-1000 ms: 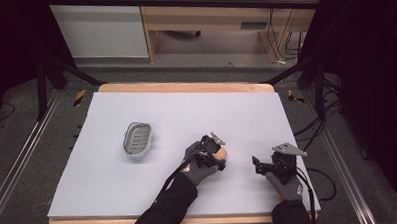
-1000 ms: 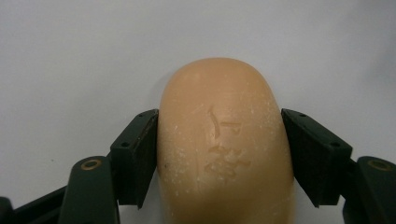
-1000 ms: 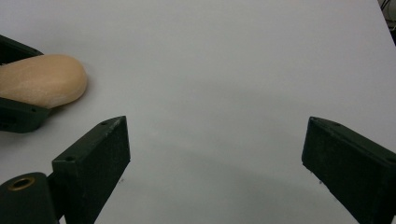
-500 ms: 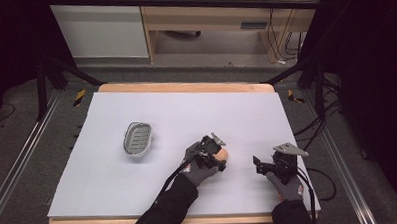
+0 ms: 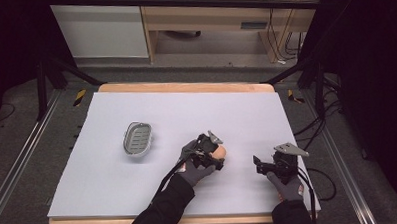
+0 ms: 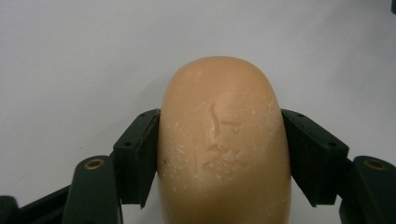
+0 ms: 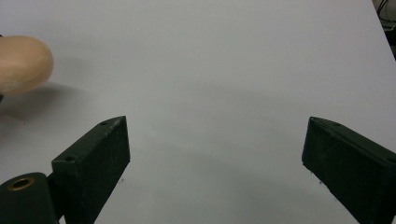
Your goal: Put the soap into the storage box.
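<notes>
On the white table [image 5: 139, 194], near its front edge, a peach soap bar [image 6: 222, 140], likely hard and slippery, is pinched across its long sides by the left gripper [image 6: 220, 156], while the right gripper [image 7: 215, 163] is held spread.

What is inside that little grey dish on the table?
The grey dish looks empty: just ribbed slots along its floor. The soap bar sits apart, clamped in the left gripper.

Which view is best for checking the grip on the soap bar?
Left gripper view: the soap bar sits close up, both jaws pressed on its sides. High view shows it small at the left gripper. Right gripper view catches one rounded end.
</notes>
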{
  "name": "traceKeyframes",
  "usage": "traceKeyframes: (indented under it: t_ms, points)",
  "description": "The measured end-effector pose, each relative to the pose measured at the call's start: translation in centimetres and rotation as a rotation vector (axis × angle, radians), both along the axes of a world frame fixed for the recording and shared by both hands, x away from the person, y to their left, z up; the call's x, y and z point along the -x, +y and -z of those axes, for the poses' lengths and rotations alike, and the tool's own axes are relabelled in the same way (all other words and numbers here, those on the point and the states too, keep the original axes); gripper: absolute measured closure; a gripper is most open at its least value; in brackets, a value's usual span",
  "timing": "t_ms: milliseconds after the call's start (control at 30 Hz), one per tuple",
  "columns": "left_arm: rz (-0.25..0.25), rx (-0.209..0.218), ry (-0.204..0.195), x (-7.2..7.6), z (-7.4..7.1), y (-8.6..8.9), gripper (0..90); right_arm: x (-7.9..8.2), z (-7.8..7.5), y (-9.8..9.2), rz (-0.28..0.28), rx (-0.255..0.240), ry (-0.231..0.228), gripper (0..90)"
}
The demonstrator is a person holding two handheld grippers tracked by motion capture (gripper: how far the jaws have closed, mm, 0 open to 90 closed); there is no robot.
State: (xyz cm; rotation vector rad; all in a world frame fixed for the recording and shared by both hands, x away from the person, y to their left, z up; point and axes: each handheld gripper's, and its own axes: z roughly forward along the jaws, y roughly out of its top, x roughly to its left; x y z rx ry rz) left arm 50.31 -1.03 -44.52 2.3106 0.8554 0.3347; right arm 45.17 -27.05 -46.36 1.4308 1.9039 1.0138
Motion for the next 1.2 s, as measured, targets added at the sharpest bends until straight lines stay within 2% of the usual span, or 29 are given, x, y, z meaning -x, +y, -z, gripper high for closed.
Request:
traceKeyframes:
  t_ms: [233,500,1200]
  points:
    - [-0.007,0.037,-0.019,0.4,-1.2,0.9,32.0,0.0,0.0,0.0,0.000,0.004,-0.006,7.7]
    - [-0.025,0.035,-0.050,0.6,-2.5,2.3,32.0,0.0,0.0,0.0,-0.001,0.003,-0.011,7.7]
    - [-0.095,0.076,-0.076,0.3,-4.7,6.5,32.0,0.2,-0.1,0.2,-0.006,0.006,-0.015,7.7]
